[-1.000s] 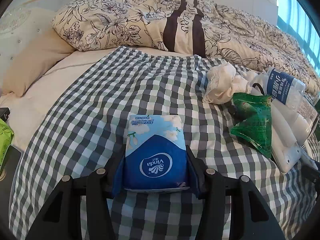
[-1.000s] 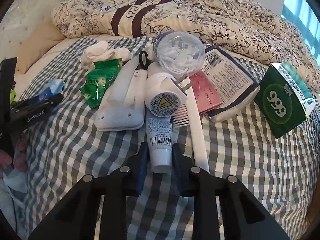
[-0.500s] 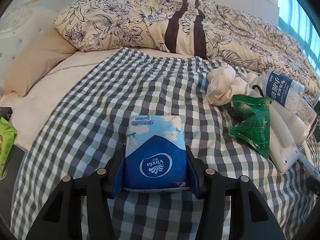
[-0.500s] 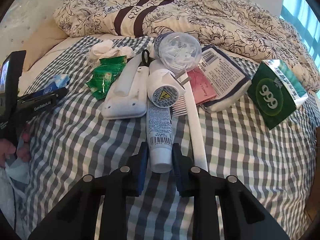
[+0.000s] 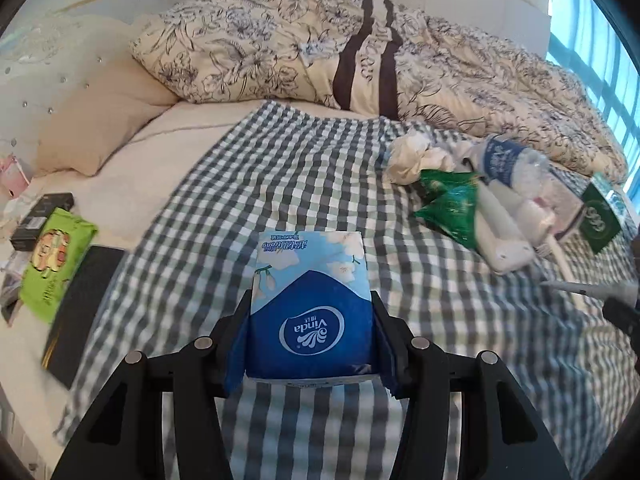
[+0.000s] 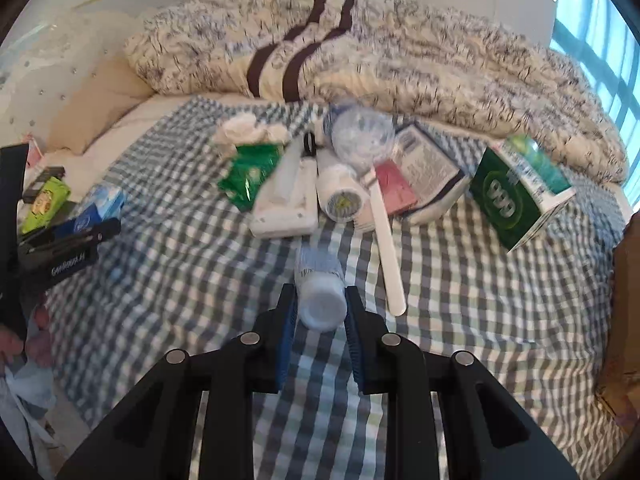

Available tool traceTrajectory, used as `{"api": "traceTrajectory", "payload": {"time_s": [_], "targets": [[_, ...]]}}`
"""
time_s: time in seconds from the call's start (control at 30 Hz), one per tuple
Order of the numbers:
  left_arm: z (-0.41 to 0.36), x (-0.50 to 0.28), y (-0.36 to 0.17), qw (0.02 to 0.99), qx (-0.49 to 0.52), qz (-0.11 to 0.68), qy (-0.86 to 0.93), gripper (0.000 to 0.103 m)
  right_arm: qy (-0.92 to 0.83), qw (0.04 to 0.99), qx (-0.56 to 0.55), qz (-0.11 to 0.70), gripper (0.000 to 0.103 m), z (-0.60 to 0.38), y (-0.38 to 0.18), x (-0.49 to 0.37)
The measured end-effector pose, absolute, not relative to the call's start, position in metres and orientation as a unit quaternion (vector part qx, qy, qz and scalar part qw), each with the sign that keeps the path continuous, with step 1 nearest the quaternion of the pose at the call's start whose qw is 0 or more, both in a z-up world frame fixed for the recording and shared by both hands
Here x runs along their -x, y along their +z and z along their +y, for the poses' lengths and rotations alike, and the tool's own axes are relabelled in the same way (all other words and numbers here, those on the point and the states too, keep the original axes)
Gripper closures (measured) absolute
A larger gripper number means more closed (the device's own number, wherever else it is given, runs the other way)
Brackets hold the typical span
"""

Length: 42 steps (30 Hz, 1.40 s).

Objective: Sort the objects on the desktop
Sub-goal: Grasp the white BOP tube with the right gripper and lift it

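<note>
My left gripper is shut on a blue and white Vinda tissue pack, held above the checked cloth. The right gripper is shut on a white tube, cap end toward the camera, lifted clear of the cloth. Behind the tube lies the pile: a white comb, a white charger plug, a white flat device, a green sachet, a clear water bottle, a pink packet, a white pouch and a green 999 box. The left gripper with its tissue pack shows at the left of the right wrist view.
A floral duvet and a beige pillow lie behind the cloth. Crumpled tissue sits by the green sachet. A green wipes pack and a black box rest at the bed's left edge. A brown edge stands at the right.
Both grippers have risen and pulled back. The tissue pack rose further from the cloth. The tube has come away from under the plug and out of the pile.
</note>
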<state>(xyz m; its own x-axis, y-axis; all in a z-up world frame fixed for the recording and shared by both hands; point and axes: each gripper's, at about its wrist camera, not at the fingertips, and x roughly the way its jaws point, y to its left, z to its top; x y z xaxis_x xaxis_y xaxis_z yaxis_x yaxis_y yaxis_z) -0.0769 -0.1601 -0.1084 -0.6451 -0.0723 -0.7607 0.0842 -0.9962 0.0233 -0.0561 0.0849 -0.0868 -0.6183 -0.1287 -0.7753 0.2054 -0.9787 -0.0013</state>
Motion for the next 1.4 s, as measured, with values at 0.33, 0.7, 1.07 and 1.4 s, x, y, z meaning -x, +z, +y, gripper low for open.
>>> {"api": "traceTrajectory", "payload": {"time_s": [0.33,0.7,1.07,1.4], "targets": [[-0.129,0.045,-0.057,0.020,-0.387,-0.014,-0.922,0.050,-0.911,0.100,-0.400,0.024,0.097,0.093,-0.040,0.031],[-0.115,0.049,-0.070,0.018,-0.398,-0.012,-0.917,0.050,-0.863,0.124,-0.489,0.004,0.056,0.104,-0.096,0.049],[-0.115,0.057,-0.097,0.013,-0.415,-0.003,-0.910,0.050,-0.845,0.105,-0.524,0.016,0.056,0.099,-0.139,0.066],[-0.109,0.063,-0.111,0.005,-0.427,-0.002,-0.904,0.050,-0.836,0.100,-0.539,0.031,0.057,0.095,-0.155,0.075]]}}
